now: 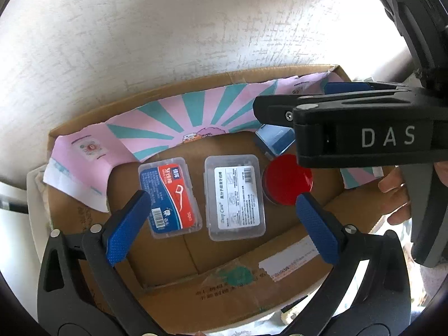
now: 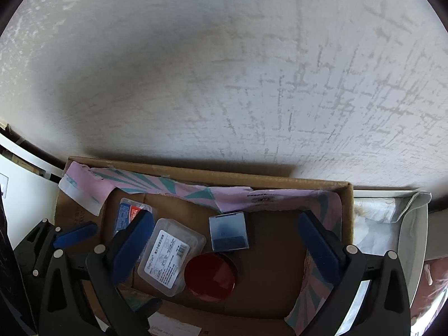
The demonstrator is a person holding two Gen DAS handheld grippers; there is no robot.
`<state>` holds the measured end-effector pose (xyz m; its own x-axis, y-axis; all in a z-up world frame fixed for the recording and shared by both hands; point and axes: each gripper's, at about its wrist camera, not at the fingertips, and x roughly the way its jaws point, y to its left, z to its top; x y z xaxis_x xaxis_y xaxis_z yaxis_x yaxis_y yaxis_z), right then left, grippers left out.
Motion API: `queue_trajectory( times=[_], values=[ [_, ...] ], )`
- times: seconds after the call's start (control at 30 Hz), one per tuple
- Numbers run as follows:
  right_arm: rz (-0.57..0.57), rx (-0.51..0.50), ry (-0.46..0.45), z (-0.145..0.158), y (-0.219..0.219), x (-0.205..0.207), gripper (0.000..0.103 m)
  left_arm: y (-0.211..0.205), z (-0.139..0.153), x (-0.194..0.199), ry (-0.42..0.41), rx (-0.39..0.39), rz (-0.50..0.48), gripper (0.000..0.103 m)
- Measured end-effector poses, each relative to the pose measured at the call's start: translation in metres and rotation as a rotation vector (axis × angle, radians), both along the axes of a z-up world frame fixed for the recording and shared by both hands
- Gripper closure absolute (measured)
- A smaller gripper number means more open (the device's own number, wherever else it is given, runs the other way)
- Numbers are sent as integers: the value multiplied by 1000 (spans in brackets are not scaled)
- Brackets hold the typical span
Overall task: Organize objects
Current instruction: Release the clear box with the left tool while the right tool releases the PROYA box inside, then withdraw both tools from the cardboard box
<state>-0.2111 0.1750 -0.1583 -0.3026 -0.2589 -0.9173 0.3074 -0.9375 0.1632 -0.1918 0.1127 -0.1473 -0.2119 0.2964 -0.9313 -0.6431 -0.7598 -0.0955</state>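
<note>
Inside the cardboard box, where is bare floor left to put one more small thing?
The cardboard box has bare floor on its right, between the small blue square box, the round red lid and the pink-lined right wall. The left is crowded: two clear plastic floss cases lie side by side.

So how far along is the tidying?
Four items already lie in the cardboard box: blue-label floss case, clear case, red round tin, blue-grey box. Both grippers, left and right, hover open, empty. What remains isn't visible.

bright daylight, fisheye-warped edges, right view shadowed
</note>
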Motion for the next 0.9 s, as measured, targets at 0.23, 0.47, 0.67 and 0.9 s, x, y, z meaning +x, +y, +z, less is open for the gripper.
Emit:
queue_trajectory(
  times=[0.23,0.47,0.67,0.9],
  values=[
    [34,-12,73,33,-4,29,1,-6,12,12,40,13,1,0],
    [-6,31,177,78,16,73,1,-30,47,25,120,69,47,0],
    [-34,29,265,97,7,119,1,-57,84,57,192,116,86,0],
    [-62,10,343,118,15,173,1,-103,127,88,246,183,144,0]
  ],
)
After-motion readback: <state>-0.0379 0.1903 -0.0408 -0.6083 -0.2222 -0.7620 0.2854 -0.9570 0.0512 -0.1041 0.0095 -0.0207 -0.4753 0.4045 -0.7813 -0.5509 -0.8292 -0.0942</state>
